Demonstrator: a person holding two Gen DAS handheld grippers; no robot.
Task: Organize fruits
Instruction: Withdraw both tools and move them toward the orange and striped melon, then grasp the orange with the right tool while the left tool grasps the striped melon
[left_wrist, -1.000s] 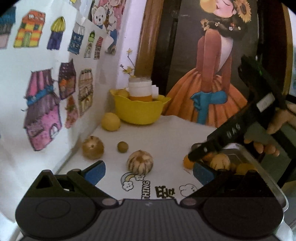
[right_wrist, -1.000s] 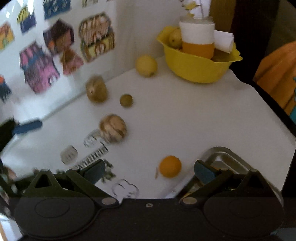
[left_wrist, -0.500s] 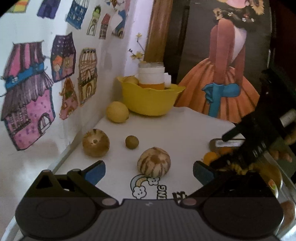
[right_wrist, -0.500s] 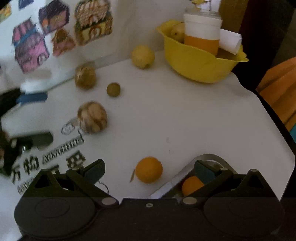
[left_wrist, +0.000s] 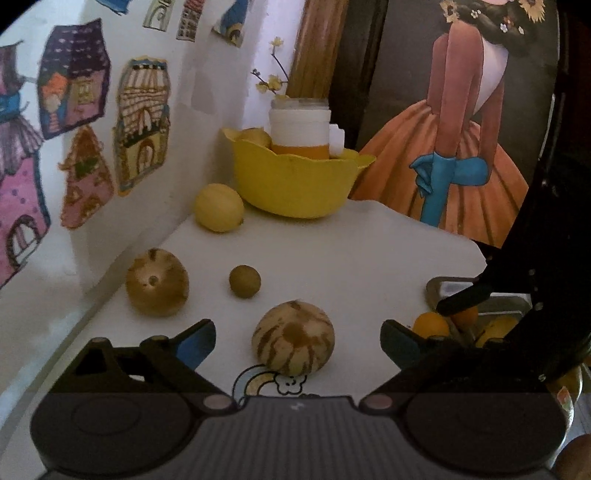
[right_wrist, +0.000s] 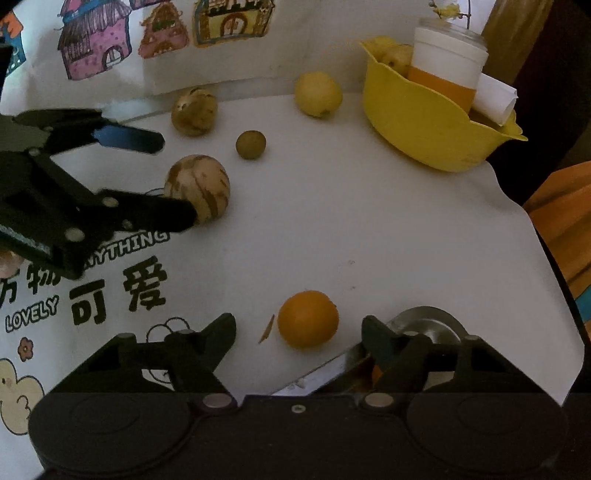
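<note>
- We hold our left gripper (left_wrist: 297, 341) low over the table (left_wrist: 351, 251) with its jaws spread wide and empty, one finger on each side of the striped melon (left_wrist: 293, 338), so that closing them would catch the fruit across its middle.
- Our right gripper (right_wrist: 299, 332) is likewise wide open and holds nothing; the orange (right_wrist: 307, 319) lies on the cloth between its fingers, just beside the metal tray (right_wrist: 424, 325), which looks like the place where the fruits are being gathered.
- In the left view the tray (left_wrist: 447, 288) already shows orange and yellow fruit inside.
- Still loose near the wall are a second striped melon (left_wrist: 157, 282), a small brown fruit (left_wrist: 244, 281) and a yellow fruit (left_wrist: 219, 208).
- The yellow bowl (left_wrist: 295, 188) at the back holds a jar and stands well apart from both grippers.
</note>
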